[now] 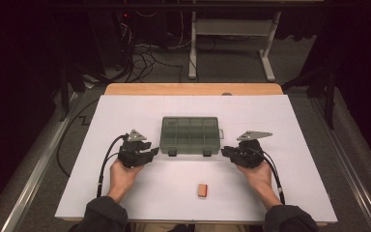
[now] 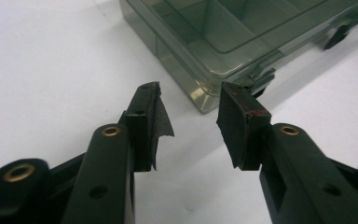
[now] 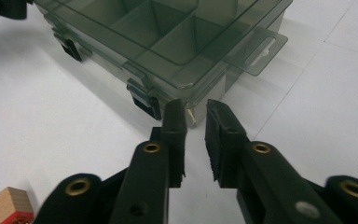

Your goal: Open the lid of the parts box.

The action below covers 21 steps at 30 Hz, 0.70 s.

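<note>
While the left gripper [image 2: 189,123] is standing half-open and the right gripper [image 3: 196,140] narrow, both empty, they are flanking the compartment box [image 1: 191,134]. Pushing at its corners could be sliding it across the surface [image 1: 280,193] instead of freeing a latch [image 3: 143,100]

Smooth, glossy, smoke-tinted see-through plastic is being shown by the organiser box [image 1: 191,135], with dark plastic latches [image 3: 144,100]. Matt white sheeting is being seen covering the table [image 1: 125,193], whose wooden edge is being left bare. Matt black plastic, brass-coloured metal rivets and worn, rough black pads are being displayed by the left tongs [image 2: 193,116] and right tongs [image 3: 196,123]. Raw wood with 1 red face is being shown by the small block [image 1: 203,190].
</note>
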Motion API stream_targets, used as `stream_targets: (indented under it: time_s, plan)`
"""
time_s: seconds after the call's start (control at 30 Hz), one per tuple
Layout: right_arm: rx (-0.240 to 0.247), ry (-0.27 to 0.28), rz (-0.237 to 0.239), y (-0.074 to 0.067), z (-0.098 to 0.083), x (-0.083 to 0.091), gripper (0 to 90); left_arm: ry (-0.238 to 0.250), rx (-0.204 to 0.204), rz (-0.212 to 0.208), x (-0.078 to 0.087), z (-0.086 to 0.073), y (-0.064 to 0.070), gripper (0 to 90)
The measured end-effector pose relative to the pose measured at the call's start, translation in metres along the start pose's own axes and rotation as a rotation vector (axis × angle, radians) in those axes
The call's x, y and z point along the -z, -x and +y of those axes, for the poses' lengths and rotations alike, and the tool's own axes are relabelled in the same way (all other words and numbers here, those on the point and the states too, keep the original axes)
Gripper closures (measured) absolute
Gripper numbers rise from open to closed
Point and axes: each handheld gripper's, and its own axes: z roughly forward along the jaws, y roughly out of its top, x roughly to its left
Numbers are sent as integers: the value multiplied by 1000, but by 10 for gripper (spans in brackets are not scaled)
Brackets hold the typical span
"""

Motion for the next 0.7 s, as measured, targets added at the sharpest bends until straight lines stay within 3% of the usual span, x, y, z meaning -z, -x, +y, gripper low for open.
stream_targets:
  time_s: [0.13, 0.33, 0.7]
  plan:
    - [38, -21, -26, -4, 2, -3, 854, -51, -25, 15, -3, 3, -1, 651]
    - [46, -40, -35, -6, 3, -7, 879, -102, -13, -8, -9, 4, -4, 743]
    - [40, -46, -32, -6, 3, -10, 884, -96, -26, -37, -13, 5, 0, 784]
